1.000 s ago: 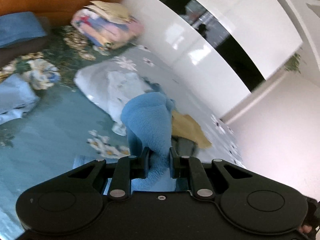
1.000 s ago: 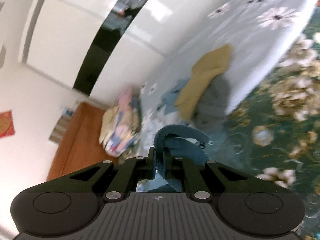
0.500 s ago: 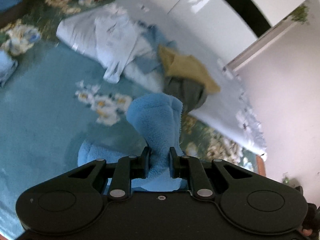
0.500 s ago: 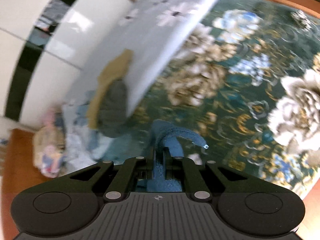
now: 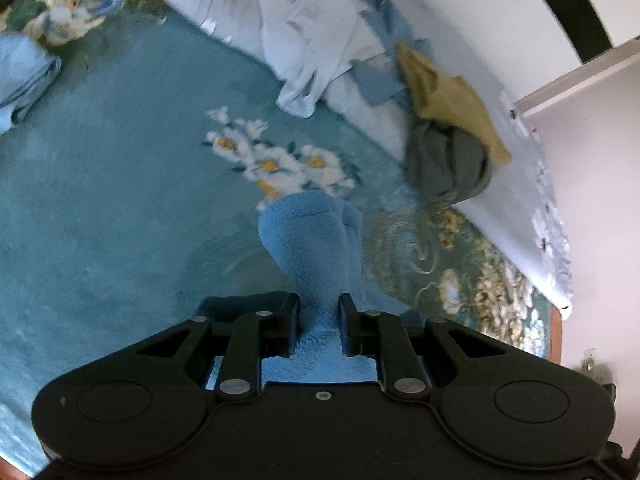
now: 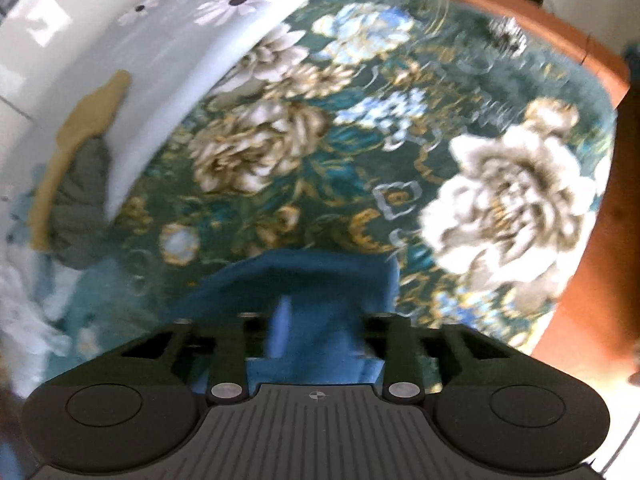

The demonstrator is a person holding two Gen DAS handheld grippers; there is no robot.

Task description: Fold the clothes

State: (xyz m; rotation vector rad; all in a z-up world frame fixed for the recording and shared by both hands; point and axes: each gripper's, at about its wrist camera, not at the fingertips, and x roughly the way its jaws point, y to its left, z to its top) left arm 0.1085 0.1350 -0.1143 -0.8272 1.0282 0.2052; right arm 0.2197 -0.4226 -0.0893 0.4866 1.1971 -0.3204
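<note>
The left gripper [image 5: 319, 307] is clamped on a bunched fold of the blue fleece garment [image 5: 316, 240], which rises in a thick roll from between the pads and droops forward over the teal floral bedspread [image 5: 100, 200]. A second ago the same view took in the wardrobe and a stack of folded bedding at the far end; now it looks steeply down at the bedspread, so this gripper has dropped and tipped toward the bed with the fleece in its grip.

The right gripper [image 6: 316, 322] was pinched tight on a darker edge of the garment in both earlier frames. Its jaws have just been opening, and they now stand apart with the fleece [image 6: 320, 280] lying loose between them on the bedspread [image 6: 440, 128]; the picture is blurred, but the pads do not seem to press the cloth.

Beyond the left gripper lies a pale grey quilt [image 5: 400, 128] bearing a white shirt [image 5: 316, 40], a mustard garment [image 5: 448, 96] and a dark grey one [image 5: 448, 160]. A light blue folded piece [image 5: 24, 76] sits at the left edge.
</note>
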